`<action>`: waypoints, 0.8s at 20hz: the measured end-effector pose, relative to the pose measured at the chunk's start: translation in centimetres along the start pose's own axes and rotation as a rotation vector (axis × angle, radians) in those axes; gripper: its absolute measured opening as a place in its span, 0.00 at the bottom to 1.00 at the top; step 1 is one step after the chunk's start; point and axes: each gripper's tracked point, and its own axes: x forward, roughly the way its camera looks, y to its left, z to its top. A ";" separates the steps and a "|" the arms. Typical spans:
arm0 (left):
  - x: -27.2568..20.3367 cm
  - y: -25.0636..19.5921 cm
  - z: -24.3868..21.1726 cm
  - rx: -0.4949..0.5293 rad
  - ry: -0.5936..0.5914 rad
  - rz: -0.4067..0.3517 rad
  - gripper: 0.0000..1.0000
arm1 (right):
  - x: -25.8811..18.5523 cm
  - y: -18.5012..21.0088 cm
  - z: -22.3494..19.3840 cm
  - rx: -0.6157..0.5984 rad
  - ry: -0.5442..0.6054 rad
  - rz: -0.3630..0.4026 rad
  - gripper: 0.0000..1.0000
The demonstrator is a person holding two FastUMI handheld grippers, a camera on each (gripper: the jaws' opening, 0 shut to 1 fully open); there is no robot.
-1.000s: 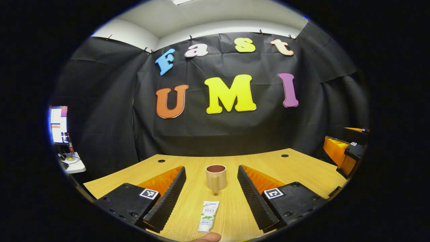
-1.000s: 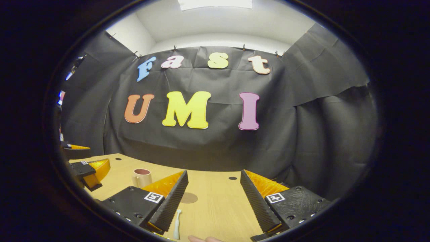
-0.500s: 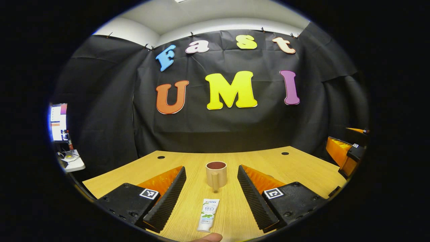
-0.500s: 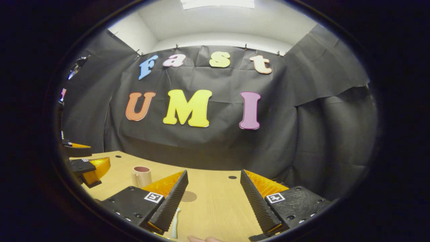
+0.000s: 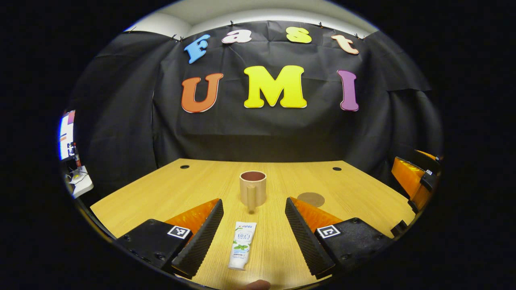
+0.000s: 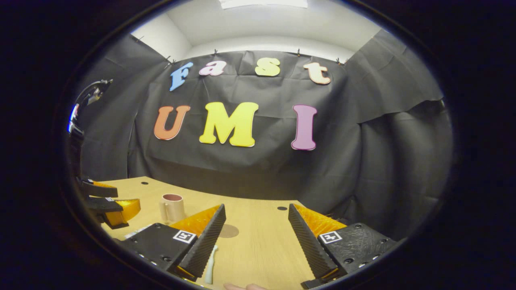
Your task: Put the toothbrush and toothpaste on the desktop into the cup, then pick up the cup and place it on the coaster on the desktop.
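Note:
A white toothpaste tube (image 5: 241,245) lies flat on the wooden desk (image 5: 169,189), between the fingers of my open left gripper (image 5: 253,237) without touching them. Just beyond it stands a beige cup (image 5: 252,188) with a dark inside, handle toward me. A round brown coaster (image 5: 311,199) lies to the cup's right. In the right gripper view, a pale toothbrush (image 6: 209,265) lies beside the left finger of my open right gripper (image 6: 254,241), partly hidden by it. The cup (image 6: 172,207) and the coaster (image 6: 229,230) sit farther off to the left, with the left gripper (image 6: 107,205) at the far left.
The desk (image 6: 258,249) ends at the black cloth wall, with small round holes (image 5: 184,166) near its far edge. A side table (image 5: 80,183) with a screen stands beyond the left edge. The right gripper (image 5: 415,181) hovers at the desk's right edge. A fingertip (image 5: 258,284) pokes in at the bottom.
The left gripper has tilted down and drawn back a little, so the toothpaste, cup and coaster sit higher in its view. The right gripper has shifted slightly. Both stay open.

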 end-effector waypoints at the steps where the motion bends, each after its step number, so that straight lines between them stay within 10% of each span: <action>1: 0.2 0.3 -1.2 -0.009 0.034 -0.002 0.98 | 0.2 0.1 -0.4 0.000 0.013 0.004 0.95; 16: 0.9 3.7 -12.3 0.063 0.461 0.054 0.89 | 1.2 2.1 -3.9 -0.058 0.098 0.044 0.95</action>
